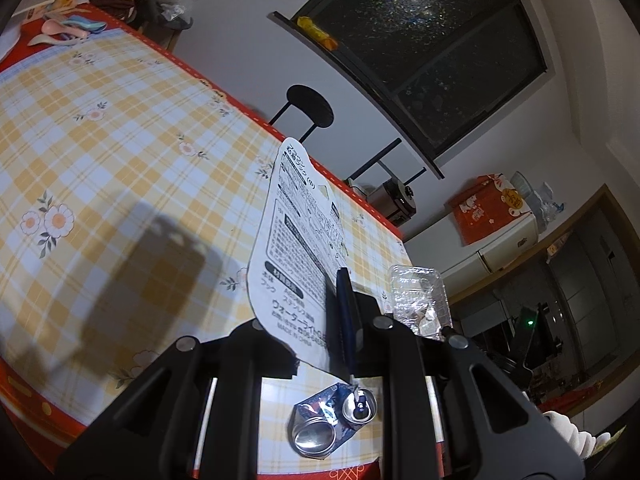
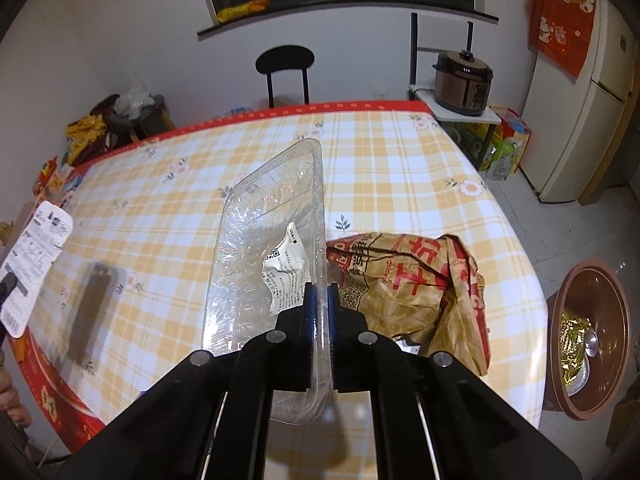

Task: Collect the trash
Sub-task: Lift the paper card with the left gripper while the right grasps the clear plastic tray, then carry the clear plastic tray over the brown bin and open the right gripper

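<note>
The right gripper (image 2: 320,296) has its jaws clamped on the side wall of a clear plastic tray (image 2: 256,240), which tilts above the checked tabletop (image 2: 400,168) with a torn label (image 2: 286,268) inside; a crumpled brown paper bag (image 2: 420,284) lies on the tabletop just beside the tray at three o'clock. The left gripper (image 1: 340,304) has its jaws pinched on a white printed card (image 1: 292,248), standing upright toward twelve o'clock. Below them, at six o'clock, lies a crushed can (image 1: 332,420).
</note>
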Demonstrator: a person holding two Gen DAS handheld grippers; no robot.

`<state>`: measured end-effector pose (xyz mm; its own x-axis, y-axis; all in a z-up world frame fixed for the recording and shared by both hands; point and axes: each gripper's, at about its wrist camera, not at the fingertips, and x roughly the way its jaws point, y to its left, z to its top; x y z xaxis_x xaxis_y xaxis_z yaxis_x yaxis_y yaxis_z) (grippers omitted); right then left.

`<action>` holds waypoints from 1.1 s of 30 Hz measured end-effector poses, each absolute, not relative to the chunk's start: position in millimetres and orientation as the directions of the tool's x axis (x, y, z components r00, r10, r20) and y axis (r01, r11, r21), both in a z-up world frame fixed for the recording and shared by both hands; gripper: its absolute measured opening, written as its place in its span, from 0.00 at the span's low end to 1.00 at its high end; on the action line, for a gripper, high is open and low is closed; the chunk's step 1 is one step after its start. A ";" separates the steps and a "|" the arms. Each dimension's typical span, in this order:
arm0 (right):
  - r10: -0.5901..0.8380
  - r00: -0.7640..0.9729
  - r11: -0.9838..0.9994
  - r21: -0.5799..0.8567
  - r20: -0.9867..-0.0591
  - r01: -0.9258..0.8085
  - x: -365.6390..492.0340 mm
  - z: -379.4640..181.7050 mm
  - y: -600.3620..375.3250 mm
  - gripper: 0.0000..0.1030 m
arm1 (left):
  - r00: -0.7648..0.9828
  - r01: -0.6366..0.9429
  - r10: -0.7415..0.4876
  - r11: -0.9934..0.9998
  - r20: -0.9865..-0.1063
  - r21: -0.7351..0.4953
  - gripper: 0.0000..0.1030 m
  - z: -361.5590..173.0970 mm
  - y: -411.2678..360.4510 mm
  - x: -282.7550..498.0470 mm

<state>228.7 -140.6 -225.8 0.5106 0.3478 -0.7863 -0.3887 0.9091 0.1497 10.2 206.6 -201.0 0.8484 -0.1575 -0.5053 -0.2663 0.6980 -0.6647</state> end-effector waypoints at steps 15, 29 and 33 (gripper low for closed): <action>0.426 0.584 0.889 0.199 -0.690 -0.413 213.5 -169.3 -183.5 0.07 | 0.864 -0.203 -0.182 0.727 -0.469 -0.656 0.18 -182.0 172.8 30.2; 0.403 0.657 0.913 0.237 -0.637 -0.331 224.2 -143.2 -291.4 0.07 | 0.866 -0.148 -0.223 0.741 -0.447 -0.656 0.18 -160.7 94.9 61.4; 0.366 0.690 0.931 0.250 -0.625 -0.267 224.0 -141.0 -337.4 0.07 | 0.859 -0.119 -0.249 0.751 -0.446 -0.649 0.18 -154.7 65.9 74.4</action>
<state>224.0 -337.4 -141.0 0.6900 0.3657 -0.6247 -0.2671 0.9307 0.2499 74.4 65.9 -154.7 0.8594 -0.2495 -0.4463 -0.1191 0.7513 -0.6492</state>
